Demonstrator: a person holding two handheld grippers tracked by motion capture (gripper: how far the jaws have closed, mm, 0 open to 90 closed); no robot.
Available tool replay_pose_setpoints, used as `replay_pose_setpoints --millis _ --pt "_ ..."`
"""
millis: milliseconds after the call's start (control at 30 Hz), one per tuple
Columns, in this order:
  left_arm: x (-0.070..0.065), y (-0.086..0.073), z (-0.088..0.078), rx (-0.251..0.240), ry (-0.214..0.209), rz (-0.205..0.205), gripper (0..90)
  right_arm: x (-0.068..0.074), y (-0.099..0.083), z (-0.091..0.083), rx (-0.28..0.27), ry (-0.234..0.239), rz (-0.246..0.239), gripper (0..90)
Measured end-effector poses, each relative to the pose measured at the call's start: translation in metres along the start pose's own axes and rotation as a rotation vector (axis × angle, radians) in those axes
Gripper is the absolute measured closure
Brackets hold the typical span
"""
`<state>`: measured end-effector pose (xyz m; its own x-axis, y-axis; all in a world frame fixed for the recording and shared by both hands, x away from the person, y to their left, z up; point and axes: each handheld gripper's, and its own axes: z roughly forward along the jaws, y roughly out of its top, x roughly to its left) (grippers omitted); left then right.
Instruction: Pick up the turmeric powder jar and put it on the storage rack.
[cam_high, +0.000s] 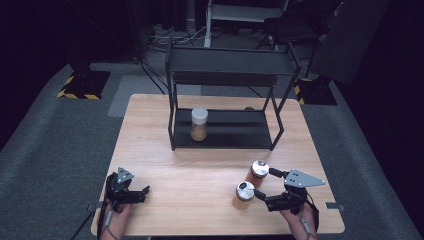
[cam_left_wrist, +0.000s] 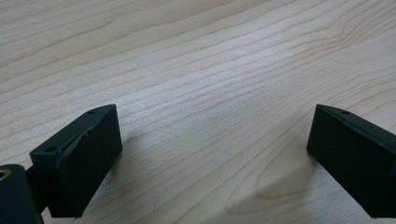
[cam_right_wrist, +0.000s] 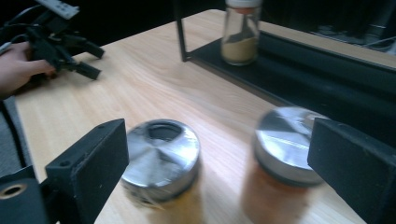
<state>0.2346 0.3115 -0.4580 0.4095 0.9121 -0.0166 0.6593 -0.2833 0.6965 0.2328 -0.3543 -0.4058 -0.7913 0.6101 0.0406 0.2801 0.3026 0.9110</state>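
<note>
Two orange-filled jars with metal lids stand near the table's front right, one (cam_high: 259, 172) behind the other (cam_high: 244, 194). My right gripper (cam_high: 265, 182) lies level just right of them, open, its jaws pointing at the pair. In the right gripper view the nearer jar (cam_right_wrist: 161, 156) sits beside the left jaw and the other jar (cam_right_wrist: 285, 140) by the right jaw, both blurred and ungripped. A white-lidded jar (cam_high: 199, 124) of tan powder stands on the black rack's lower shelf (cam_high: 235, 131). My left gripper (cam_high: 144, 194) rests open at the front left, over bare wood (cam_left_wrist: 210, 93).
The black two-tier rack (cam_high: 227, 62) stands at the back middle of the wooden table (cam_high: 150, 130). In the right gripper view, the white-lidded jar (cam_right_wrist: 240, 32) and the rack's shelf (cam_right_wrist: 303, 79) lie ahead. A chair and cables are on the floor beyond.
</note>
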Motion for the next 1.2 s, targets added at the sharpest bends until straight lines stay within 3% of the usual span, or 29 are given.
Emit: replay_pose_setpoints --millis 267,867,1200 --pt "0.0 0.0 0.0 0.0 -0.001 0.0 3.1 0.012 0.003 0.016 0.016 0.064 -0.016 6.9" --pt "0.0 0.0 0.0 0.0 -0.001 0.0 3.1 0.014 -0.009 0.058 0.193 0.072 -0.033 25.8" --pt "0.0 0.0 0.0 0.0 -0.001 0.0 3.1 0.019 0.001 0.062 0.231 0.056 -0.077 30.6"
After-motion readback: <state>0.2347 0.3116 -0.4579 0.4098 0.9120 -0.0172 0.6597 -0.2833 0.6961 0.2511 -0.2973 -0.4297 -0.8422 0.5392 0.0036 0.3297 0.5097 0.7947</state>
